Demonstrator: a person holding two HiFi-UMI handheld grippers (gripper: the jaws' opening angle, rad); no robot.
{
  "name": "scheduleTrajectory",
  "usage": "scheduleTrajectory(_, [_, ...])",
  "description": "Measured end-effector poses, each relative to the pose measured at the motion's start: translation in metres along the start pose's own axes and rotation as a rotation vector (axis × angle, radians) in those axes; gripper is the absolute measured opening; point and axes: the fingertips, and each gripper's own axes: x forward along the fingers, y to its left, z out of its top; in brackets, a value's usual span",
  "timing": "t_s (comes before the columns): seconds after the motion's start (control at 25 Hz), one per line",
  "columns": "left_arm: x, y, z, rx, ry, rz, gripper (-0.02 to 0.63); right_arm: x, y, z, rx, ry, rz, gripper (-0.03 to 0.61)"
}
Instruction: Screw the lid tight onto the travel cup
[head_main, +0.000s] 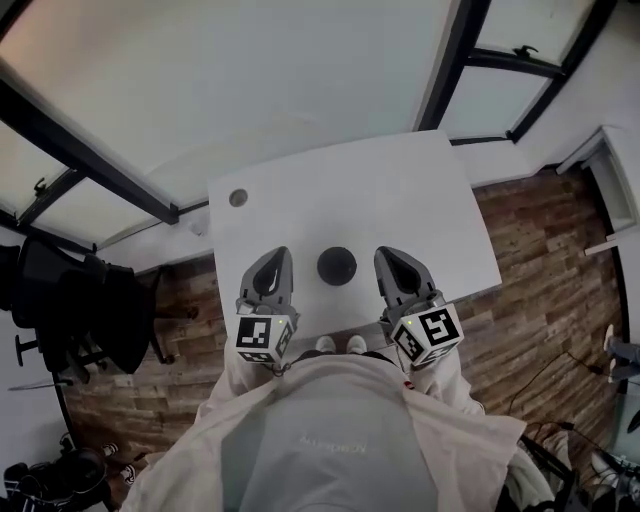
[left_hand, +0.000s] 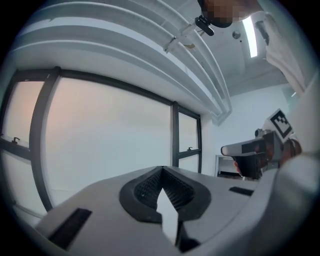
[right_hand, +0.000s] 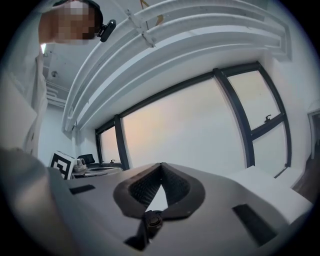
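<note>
Travel cup (head_main: 337, 265): seen straight from above as a dark round shape, standing on the white table (head_main: 400, 190) toward its near edge. In the head view, shows between the two grippers and touched by neither. Cannot tell lid from cup body at this angle, nor anything of the contents. Farther back on the table, toward its left corner and well apart from the cup, a small grey disc (head_main: 238, 197).

Writing: faint pale print on the chest of the sweatshirt (head_main: 335, 447), too dim to read. Black-and-white square patterns on each marker cube (head_main: 264, 338), no letters.

Left gripper (head_main: 277, 252): held up in front of the body, pointing level toward the windows (left_hand: 110, 135). Jaws brought together at the tips, ribbed pads (left_hand: 147, 187) framing only a sliver of bright background; grips nothing.

Right gripper (head_main: 386, 253): raised beside the left one at much the same height, likewise level and facing the glass. Jaws closed tip to tip, empty.
</note>
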Motion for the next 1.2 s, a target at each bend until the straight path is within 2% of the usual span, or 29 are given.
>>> scheduleTrajectory(0.6, [-0.009,-0.009,0.011,0.055,0.009,0.024,0.008,0.002,0.003,-0.004,-0.039,0.008,-0.085,0.021])
scheduleTrajectory(1.2, [-0.009,-0.005,-0.001,0.043,0.030,0.036,0.008,0.005,-0.008,-0.015,-0.039,0.025,-0.109,0.021])
